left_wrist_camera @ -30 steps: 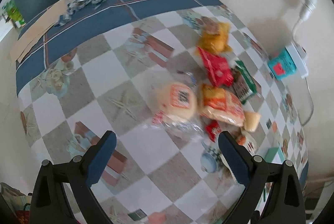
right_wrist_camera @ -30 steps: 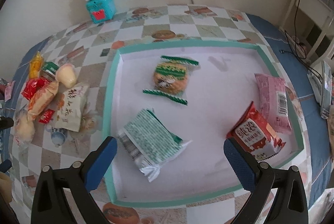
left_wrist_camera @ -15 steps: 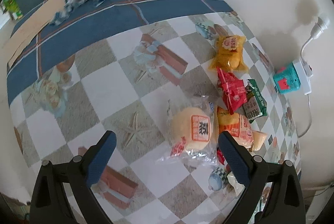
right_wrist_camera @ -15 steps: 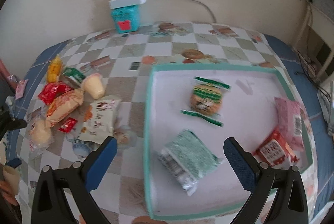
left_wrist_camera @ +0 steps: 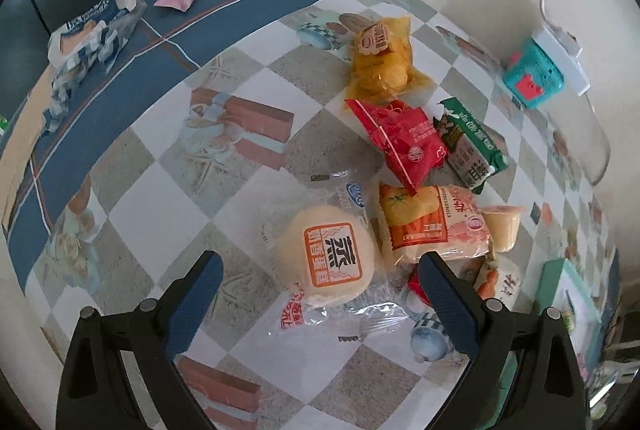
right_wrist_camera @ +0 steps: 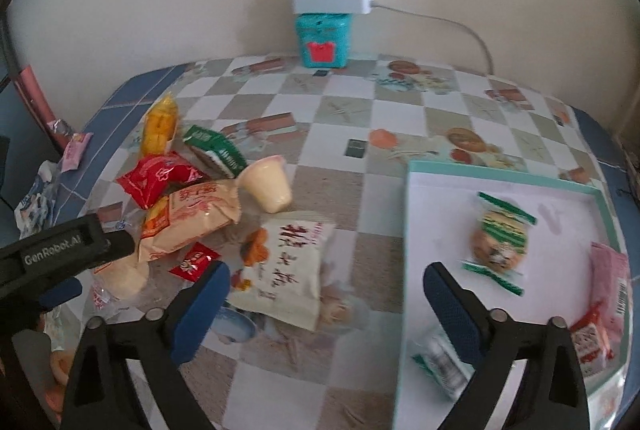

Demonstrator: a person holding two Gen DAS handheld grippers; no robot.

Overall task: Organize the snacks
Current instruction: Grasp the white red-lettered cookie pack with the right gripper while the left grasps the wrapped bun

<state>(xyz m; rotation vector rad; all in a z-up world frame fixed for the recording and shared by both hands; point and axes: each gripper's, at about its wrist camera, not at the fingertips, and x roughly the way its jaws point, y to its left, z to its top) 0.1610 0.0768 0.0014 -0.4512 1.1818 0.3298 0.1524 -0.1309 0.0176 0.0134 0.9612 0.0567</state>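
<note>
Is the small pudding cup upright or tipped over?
Tipped over: the small pale-yellow plastic pudding cup lies on its side on the checkered tablecloth.

The left gripper [left_wrist_camera: 318,292] now hangs over the snack pile, its open jaws straddling the round steamed cake in clear wrap [left_wrist_camera: 330,264], which a second ago lay farther ahead of it. The right gripper [right_wrist_camera: 326,304] has swung away from the teal-rimmed tray [right_wrist_camera: 402,270], which now sits at the right edge of its view, and points at the white snack bag with red lettering [right_wrist_camera: 286,270]. Its jaws have just been closing slightly, with nothing gripped between them.
</note>
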